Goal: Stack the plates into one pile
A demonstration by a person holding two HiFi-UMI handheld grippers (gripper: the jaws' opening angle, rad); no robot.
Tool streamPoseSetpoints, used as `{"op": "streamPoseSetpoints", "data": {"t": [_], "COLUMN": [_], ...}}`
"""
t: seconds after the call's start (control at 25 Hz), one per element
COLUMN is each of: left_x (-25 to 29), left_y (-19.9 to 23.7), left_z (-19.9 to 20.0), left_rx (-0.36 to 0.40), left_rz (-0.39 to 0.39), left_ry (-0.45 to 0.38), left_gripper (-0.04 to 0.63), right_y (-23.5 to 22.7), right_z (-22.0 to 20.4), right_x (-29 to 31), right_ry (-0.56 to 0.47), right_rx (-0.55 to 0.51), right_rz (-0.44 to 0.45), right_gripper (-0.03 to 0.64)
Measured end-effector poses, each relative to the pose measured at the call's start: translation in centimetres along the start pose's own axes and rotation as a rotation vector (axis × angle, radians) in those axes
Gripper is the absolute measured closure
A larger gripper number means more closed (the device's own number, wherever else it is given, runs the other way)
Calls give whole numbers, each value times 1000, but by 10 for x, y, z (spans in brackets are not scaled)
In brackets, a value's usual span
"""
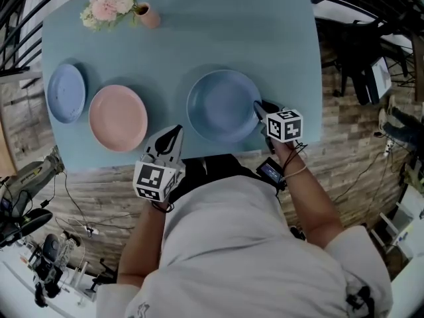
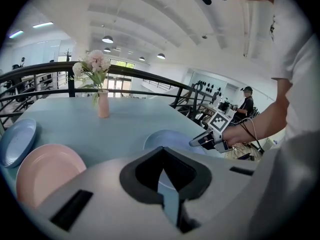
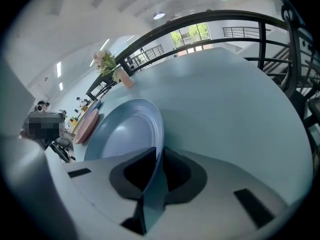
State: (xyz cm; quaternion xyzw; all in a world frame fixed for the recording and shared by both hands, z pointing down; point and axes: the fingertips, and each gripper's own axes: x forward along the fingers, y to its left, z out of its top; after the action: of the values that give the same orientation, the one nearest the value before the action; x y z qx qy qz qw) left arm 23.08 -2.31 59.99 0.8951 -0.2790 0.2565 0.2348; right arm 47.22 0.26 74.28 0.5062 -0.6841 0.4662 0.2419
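Observation:
Three plates lie on the pale blue table [image 1: 232, 32]. A large blue plate [image 1: 222, 105] [image 2: 165, 138] [image 3: 125, 129] sits right of centre, a pink plate [image 1: 118, 118] [image 2: 42, 169] [image 3: 87, 125] is to its left, and a small lavender-blue plate [image 1: 66, 93] [image 2: 17, 139] is at the far left. My right gripper [image 1: 258, 106] [image 3: 155, 159] is shut on the large blue plate's right rim, which runs between its jaws. Left gripper [image 1: 173, 136] [image 2: 161, 174] hovers over the table's near edge between the pink and blue plates, jaws together and holding nothing.
A pink vase of flowers [image 1: 147, 15] [image 2: 103, 104] [image 3: 125, 78] stands at the table's far side. A dark railing [image 3: 210, 21] runs behind the table. The table's near edge is just under my hands. Another person [image 2: 246, 104] stands far off.

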Motion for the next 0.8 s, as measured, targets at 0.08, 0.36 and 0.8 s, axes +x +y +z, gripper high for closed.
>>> {"op": "streamPoseSetpoints", "data": {"t": [0.08,0.36,0.8], "left_x": [-3,-17,-51], "left_y": [1,-1,14], "left_z": [0,14,36], "left_rx": [-2,7,-10], "left_rz": [10,52,142], "left_ry": [-2,-33,-108], "left_gripper": [591,591,591], "right_y": [-1,-2,15], "right_z": [1,7,37], "right_x": [2,1,0], "right_ry": [-1,-25,-48], "right_rx": [22,116,73], "right_rz": [0,9,51], "right_gripper": [575,594,595]}}
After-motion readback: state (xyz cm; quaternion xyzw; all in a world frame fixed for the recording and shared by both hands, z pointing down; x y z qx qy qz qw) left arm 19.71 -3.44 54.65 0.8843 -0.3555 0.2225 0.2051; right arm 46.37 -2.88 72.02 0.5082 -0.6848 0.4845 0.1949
